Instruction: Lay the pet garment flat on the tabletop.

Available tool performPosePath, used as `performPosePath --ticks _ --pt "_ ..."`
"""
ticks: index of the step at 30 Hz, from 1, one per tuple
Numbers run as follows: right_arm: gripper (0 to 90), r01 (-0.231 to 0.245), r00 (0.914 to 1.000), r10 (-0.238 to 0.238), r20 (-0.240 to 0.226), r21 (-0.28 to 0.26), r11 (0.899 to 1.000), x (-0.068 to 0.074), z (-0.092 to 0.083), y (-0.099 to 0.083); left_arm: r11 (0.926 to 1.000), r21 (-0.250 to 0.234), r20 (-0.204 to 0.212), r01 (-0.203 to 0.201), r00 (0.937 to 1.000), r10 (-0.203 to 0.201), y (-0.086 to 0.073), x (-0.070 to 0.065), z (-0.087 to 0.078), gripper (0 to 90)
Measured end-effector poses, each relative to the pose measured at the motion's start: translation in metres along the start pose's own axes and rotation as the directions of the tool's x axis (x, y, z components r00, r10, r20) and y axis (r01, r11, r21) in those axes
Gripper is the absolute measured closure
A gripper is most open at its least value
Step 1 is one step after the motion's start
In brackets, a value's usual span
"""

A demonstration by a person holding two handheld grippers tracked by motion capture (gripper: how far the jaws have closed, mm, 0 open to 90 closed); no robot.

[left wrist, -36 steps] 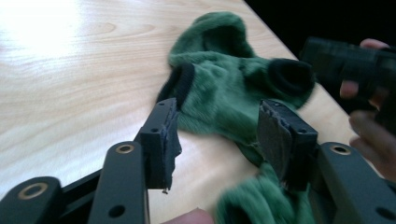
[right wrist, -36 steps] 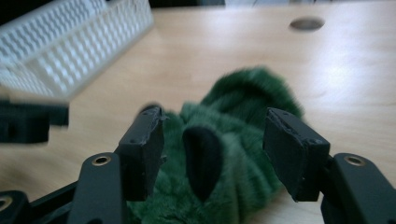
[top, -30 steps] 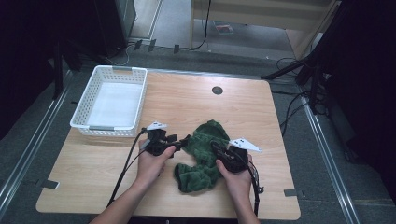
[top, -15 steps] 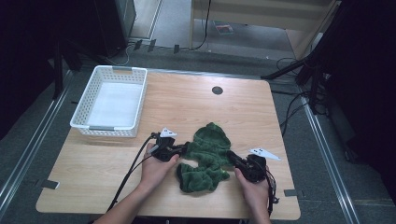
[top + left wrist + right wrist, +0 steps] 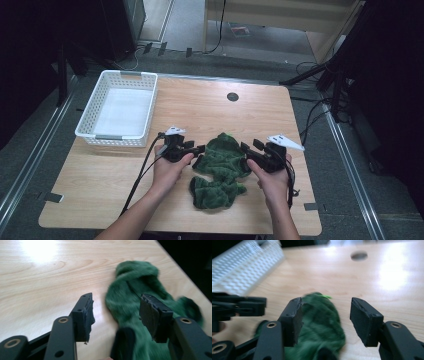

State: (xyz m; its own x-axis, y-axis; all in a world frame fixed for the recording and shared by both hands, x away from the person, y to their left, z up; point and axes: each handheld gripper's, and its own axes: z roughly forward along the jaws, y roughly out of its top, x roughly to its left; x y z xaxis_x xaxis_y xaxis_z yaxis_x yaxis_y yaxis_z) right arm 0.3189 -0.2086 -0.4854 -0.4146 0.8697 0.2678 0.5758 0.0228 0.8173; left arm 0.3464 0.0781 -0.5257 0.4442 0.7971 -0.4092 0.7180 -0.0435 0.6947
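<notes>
a crumpled green fuzzy cloth (image 5: 220,167) lies on the near half of the wooden table (image 5: 210,107), bunched into an upper lump and a lower lump nearer the person. it sits between the two grippers. the left gripper (image 5: 197,150) is at the cloth's left edge, held in the person's left hand (image 5: 167,167), and in the left gripper view its jaws stand apart, one over bare wood and the other over the green pile, with nothing pinched between them. the right gripper (image 5: 244,150) is at the cloth's right edge, in the right hand (image 5: 272,180); in the right gripper view its jaws are likewise spread wide, the cloth (image 5: 319,320) lying under and between them, mostly toward the left jaw. a white plastic basket (image 5: 95,112) stands at the table's far left, well apart from the cloth. a round dark grommet hole (image 5: 232,96) is near the table's far edge.
</notes>
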Motion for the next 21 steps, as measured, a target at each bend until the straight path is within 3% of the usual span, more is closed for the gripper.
performPosePath --ticks 2,5,6,7,9,10,11,12,13,14,15,16,17,18,19,20,21 --pt "44.3 0.003 1.0 -0.002 -0.006 0.087 0.996 -0.005 0.023 0.001 0.999 0.031 -0.056 -0.031 0.9979 0.032 0.006 -0.003 0.014 40.7" --pt "46.6 0.047 0.9976 -0.056 0.04 0.188 0.981 -0.008 0.049 -0.004 0.9953 0.075 -0.136 -0.061 0.9881 0.071 0.01 -0.004 0.033 34.4" --pt "46.6 0.047 0.9976 -0.056 0.04 0.188 0.981 -0.008 0.049 -0.004 0.9953 0.075 -0.136 -0.061 0.9881 0.071 0.01 -0.004 0.033 33.6" --pt "51.0 0.04 0.997 -0.055 0.054 0.245 0.969 -0.011 0.062 -0.008 0.9918 0.08 -0.162 -0.1 0.9804 0.112 0.011 -0.007 0.04 34.9" --pt "61.3 0.059 0.9961 -0.074 0.048 0.262 0.963 -0.012 0.065 -0.01 0.9892 0.077 -0.155 -0.125 0.9785 0.136 0.011 -0.009 0.043 40.9" --pt "61.3 0.059 0.9961 -0.074 0.048 0.262 0.963 -0.012 0.065 -0.01 0.9892 0.077 -0.155 -0.125 0.9785 0.136 0.011 -0.009 0.043 44.8" --pt "68.6 0.073 0.9959 -0.084 0.034 0.258 0.964 -0.012 0.065 -0.011 0.9883 0.074 -0.147 -0.133 0.9788 0.143 0.011 -0.01 0.044 44.8" --pt "81.5 0.105 0.9939 -0.11 0.01 0.235 0.966 -0.011 0.065 -0.011 0.9853 0.08 -0.147 -0.151 0.9759 0.161 0.011 -0.011 0.044 58.9" --pt "85.6 0.12 0.9923 -0.124 0.005 0.224 0.967 -0.01 0.065 -0.01 0.9814 0.076 -0.135 -0.176 0.9734 0.185 0.01 -0.012 0.045 66.9" --pt "87.8 0.133 0.9907 -0.136 0.001 0.21 0.969 -0.009 0.064 -0.009 0.9814 0.076 -0.135 -0.176 0.9734 0.185 0.01 -0.012 0.045 75.3" --pt "87.8 0.133 0.9907 -0.136 0.001 0.21 0.969 -0.009 0.064 -0.009 0.9806 0.073 -0.125 -0.182 0.9737 0.19 0.009 -0.012 0.046 75.3" --pt "88.6 0.145 0.9892 -0.146 -0.007 0.194 0.97 -0.008 0.064 -0.008 0.9788 0.067 -0.12 -0.194 0.9723 0.201 0.009 -0.012 0.045 83.5" --pt "89.3 0.156 0.9877 -0.154 -0.024 0.145 0.977 -0.004 0.064 -0.003 0.9784 0.05 -0.12 -0.201 0.9714 0.205 0.01 -0.012 0.043 90.0" --pt "89.3 0.156 0.9877 -0.154 -0.024 0.145 0.977 -0.004 0.064 -0.003 0.9786 0.027 -0.123 -0.204 0.9709 0.206 0.011 -0.012 0.041 90.0" --pt "89.3 0.174 0.9846 -0.172 -0.03 0.072 0.982 0.0 0.062 0.003 0.978 0.003 -0.135 -0.209 0.969 0.207 0.013 -0.011 0.037 90.0" --pt "89.3 0.189 0.9818 -0.188 -0.031 0.036 0.981 0.002 0.061 0.007 0.9765 -0.026 -0.148 -0.214 0.9668 0.208 0.016 -0.01 0.033 90.0" --pt "89.3 0.189 0.9818 -0.188 -0.031 0.036 0.981 0.002 0.061 0.007 0.9757 -0.055 -0.161 -0.212 0.9662 0.201 0.019 -0.009 0.029 90.0"
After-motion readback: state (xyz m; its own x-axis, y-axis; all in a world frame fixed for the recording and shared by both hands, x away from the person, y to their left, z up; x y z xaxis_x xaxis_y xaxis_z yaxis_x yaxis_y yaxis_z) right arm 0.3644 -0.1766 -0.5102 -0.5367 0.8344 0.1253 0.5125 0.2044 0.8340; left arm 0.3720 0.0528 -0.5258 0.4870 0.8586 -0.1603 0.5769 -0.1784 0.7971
